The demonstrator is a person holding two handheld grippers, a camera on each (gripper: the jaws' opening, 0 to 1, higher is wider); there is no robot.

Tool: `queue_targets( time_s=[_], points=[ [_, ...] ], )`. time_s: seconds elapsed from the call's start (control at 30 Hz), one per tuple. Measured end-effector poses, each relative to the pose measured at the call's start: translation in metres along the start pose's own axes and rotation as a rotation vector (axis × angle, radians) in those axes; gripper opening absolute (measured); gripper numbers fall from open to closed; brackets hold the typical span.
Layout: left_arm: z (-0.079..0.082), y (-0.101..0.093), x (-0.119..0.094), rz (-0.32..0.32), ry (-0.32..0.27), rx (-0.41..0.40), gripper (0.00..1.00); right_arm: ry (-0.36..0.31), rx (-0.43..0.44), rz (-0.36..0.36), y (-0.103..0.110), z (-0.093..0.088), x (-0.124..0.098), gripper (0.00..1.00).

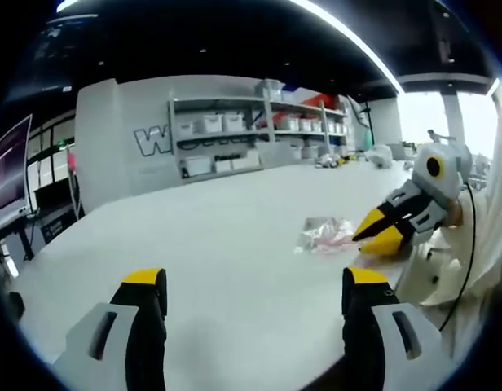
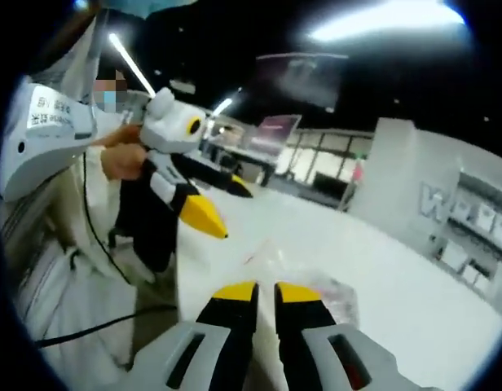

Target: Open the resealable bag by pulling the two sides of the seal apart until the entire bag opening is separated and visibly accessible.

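A: Left gripper view: left gripper [image 1: 255,297] at bottom of frame, jaws spread wide, nothing between them. The bag [image 1: 326,235] lies flat on the white table [image 1: 210,236], right of centre, the right gripper [image 1: 383,230] just beside it.

B: Right gripper view: right gripper's jaws nearly pressed together, narrow gap. Bag [image 2: 328,295] just above their tips. Left gripper [image 2: 214,208] upper left, in a hand [image 2: 121,159].

A: Shelves [image 1: 259,130] with bins at top centre.

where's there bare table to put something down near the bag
Most of the white table is bare: the wide stretch between the bag and the shelving, and the patch between the left gripper and the bag. It is crowded at the bag's right side, where the right gripper reaches in and the person's white clothing borders the table.
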State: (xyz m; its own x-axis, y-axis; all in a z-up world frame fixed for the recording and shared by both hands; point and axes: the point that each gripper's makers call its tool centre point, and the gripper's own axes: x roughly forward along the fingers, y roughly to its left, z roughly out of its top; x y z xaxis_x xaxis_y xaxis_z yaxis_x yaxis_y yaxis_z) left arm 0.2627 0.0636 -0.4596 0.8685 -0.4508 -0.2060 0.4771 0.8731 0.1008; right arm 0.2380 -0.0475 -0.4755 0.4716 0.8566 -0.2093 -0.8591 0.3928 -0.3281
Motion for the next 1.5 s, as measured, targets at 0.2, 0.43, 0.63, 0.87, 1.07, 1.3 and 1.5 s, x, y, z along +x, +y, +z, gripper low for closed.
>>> queue_targets(
  time_s=[0.2, 0.43, 0.63, 0.87, 1.07, 1.3, 1.5],
  points=[
    [0.001, -0.002, 0.001, -0.005, -0.001, 0.003, 0.88, -0.006, 0.07, 0.006, 0.006, 0.003, -0.003, 0.05],
    [0.002, -0.002, 0.001, -0.005, 0.0, 0.006, 0.88, -0.058, 0.163, -0.001, 0.001, 0.019, -0.007, 0.04],
    [0.002, -0.002, 0.001, -0.006, 0.0, 0.01, 0.88, -0.046, 0.204, -0.001, 0.004, 0.014, -0.009, 0.03],
    [0.003, -0.002, 0.001, -0.007, -0.002, 0.012, 0.88, -0.048, 0.233, 0.005, 0.013, 0.016, -0.013, 0.03],
    [0.005, -0.004, 0.003, -0.013, -0.007, 0.013, 0.88, -0.076, 0.252, -0.007, 0.011, 0.023, -0.013, 0.03],
    [0.005, -0.005, 0.001, -0.013, -0.009, 0.014, 0.88, -0.119, 0.304, -0.031, -0.004, 0.039, -0.004, 0.04],
    [0.006, -0.002, -0.002, 0.0, -0.016, 0.011, 0.88, -0.095, 0.302, -0.021, 0.001, 0.038, 0.005, 0.04]
  ],
)
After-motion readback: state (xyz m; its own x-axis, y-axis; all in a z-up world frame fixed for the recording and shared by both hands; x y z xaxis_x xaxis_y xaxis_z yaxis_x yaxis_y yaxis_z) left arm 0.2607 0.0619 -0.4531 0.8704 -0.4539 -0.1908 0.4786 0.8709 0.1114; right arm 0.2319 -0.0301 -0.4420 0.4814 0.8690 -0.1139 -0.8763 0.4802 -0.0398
